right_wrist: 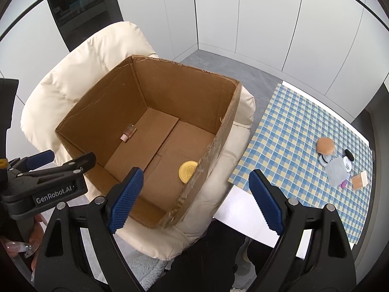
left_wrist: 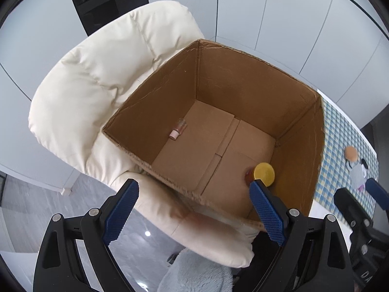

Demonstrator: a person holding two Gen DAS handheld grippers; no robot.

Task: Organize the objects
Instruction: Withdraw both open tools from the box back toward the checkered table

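An open cardboard box (left_wrist: 243, 82) (right_wrist: 184, 87) sits on a cream padded chair (left_wrist: 102, 68) (right_wrist: 80, 65). Inside it lie a small bottle with a pink cap (left_wrist: 178, 129) (right_wrist: 127, 133) and a jar with a yellow lid (left_wrist: 263, 174) (right_wrist: 188, 171). My left gripper (left_wrist: 194, 209) hangs open and empty above the box's near edge. My right gripper (right_wrist: 195, 199) is open and empty too, over the box's right corner. On the checked tablecloth (right_wrist: 291, 131) (left_wrist: 340, 131) lie several small cosmetics (right_wrist: 340, 168), among them a round tan compact (right_wrist: 325, 146) (left_wrist: 351, 152).
The left gripper's body (right_wrist: 48, 182) and a hand (right_wrist: 22, 245) show at the left in the right wrist view. Pale wall panels and a dark glass door (left_wrist: 104, 0) stand behind the chair. A light blue fluffy cloth (left_wrist: 194, 272) lies below the chair, on grey floor.
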